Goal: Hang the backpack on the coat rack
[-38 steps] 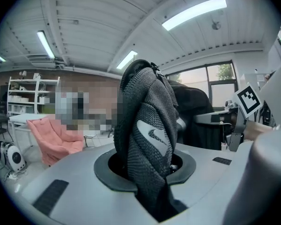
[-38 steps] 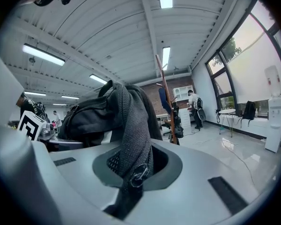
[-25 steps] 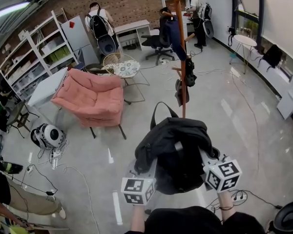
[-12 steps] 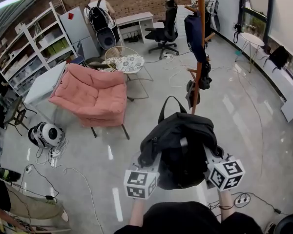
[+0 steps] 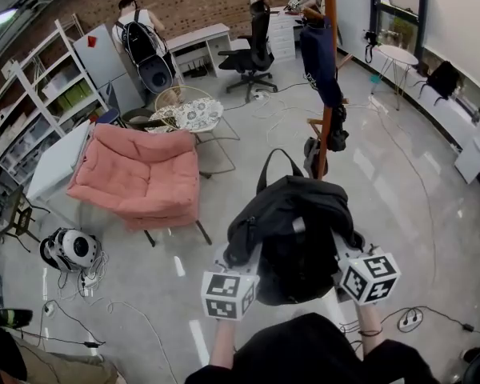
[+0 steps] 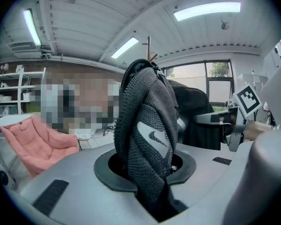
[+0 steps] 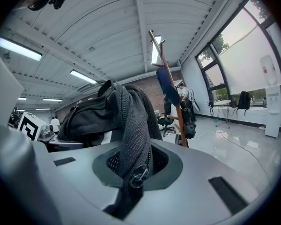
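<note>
With left gripper (image 6: 147, 182) and right gripper (image 7: 131, 172) both clamped on the backpack (image 5: 292, 230), approach the coat rack (image 5: 328, 94) squarely, then lift the top loop (image 5: 276, 162) high enough to hook.

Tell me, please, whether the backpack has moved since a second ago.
Yes. The backpack has come closer to the coat rack ahead of it.
</note>
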A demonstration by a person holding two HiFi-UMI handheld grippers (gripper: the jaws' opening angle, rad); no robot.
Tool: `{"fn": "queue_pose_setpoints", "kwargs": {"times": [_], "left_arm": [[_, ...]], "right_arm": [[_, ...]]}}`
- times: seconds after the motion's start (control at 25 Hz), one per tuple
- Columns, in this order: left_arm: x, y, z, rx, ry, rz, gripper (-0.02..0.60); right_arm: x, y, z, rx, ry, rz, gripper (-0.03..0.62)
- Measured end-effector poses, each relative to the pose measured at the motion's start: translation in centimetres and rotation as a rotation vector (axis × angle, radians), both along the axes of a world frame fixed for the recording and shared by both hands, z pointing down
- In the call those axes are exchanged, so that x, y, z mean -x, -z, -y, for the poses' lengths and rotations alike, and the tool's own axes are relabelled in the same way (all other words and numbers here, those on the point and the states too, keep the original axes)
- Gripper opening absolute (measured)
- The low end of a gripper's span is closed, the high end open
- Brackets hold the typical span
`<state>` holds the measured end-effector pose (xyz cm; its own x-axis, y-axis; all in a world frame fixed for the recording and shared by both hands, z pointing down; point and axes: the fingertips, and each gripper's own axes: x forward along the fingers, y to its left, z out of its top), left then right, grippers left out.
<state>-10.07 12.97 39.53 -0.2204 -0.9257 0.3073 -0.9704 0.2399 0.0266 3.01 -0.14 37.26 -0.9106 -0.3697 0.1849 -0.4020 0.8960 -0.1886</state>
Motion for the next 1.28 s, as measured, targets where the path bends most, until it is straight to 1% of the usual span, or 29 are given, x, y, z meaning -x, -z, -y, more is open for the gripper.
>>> {"fn": "queue_pose_setpoints", "kwargs": {"times": [0.16, 0.36, 0.56, 0.72, 1.0, 1.28], "left_arm": [[1.6, -0.2, 1.4, 0.001, -0.029, 0.000, 0.124], [3.5, -1.4, 4.0, 0.005, -0.065, -0.023, 0.124], [5.2, -2.9, 7.3, 0.031, -0.108, -0.044, 0.124], [7.3, -4.7, 9.9, 0.053, -0.146, -0.056, 0.124], [11.5, -6.0, 16.2, 0.081, -0.221, -0.073, 0.124], [13.8, -7.3, 21.3, 0.113, -0.294, -0.083, 0.124]], "right_arm": [[1.2, -0.3, 1.0, 0.003, -0.036, 0.002, 0.029], [2.7, -1.1, 3.0, 0.002, -0.076, -0.018, 0.029], [4.0, -2.6, 5.8, 0.025, -0.123, -0.040, 0.029], [5.7, -4.4, 7.9, 0.045, -0.163, -0.052, 0.029], [8.9, -5.9, 12.6, 0.094, -0.269, -0.050, 0.029], [10.4, -7.3, 16.4, 0.142, -0.375, -0.053, 0.029]]}}
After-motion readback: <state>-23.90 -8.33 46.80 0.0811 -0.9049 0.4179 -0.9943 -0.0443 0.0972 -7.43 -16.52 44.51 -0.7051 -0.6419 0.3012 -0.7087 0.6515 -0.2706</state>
